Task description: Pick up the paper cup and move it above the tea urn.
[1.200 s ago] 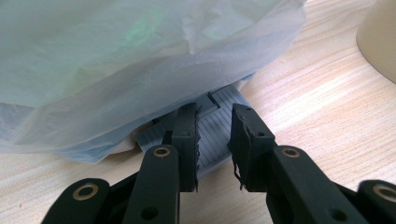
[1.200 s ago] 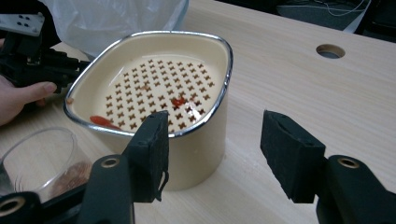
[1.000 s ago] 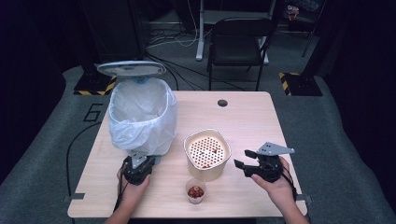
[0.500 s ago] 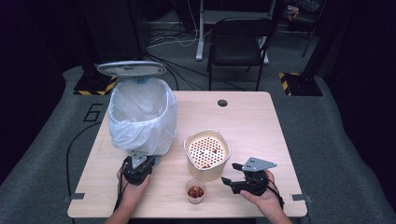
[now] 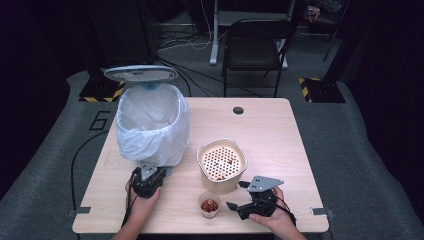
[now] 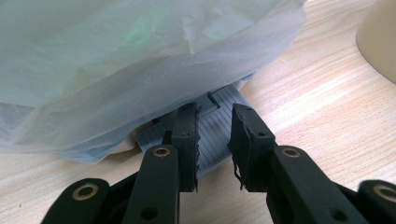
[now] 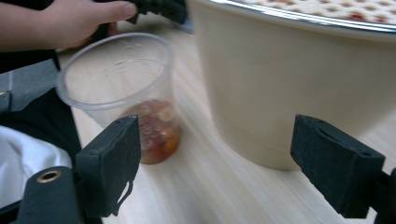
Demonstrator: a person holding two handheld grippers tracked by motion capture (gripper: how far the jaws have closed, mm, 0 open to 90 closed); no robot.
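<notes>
At table's near edge, right gripper (image 5: pixel 235 206) lay low, jaws spread wide, empty, pointing at cup (image 5: pixel 209 204). Cup clear, reddish bits at bottom (image 7: pixel 154 130), just beside cream tub (image 5: pixel 222 165); nothing between jaws touched. Tub carried perforated insert, stood mid-table (image 5: pixel 280 140). Left gripper (image 6: pixel 215 135) at foot of bin (image 5: pixel 150 125), jaws slightly apart, narrow gap, tips at grey ribbed pedal (image 6: pixel 219 140) under bag (image 6: pixel 140 60); contact with pedal could not be told. Bin lid (image 5: pixel 141 74) stood open.

Wooden table (image 5: pixel 280 130) bears bin (image 5: pixel 151 125), colander (image 5: pixel 222 164), cup (image 5: pixel 209 204)
</notes>
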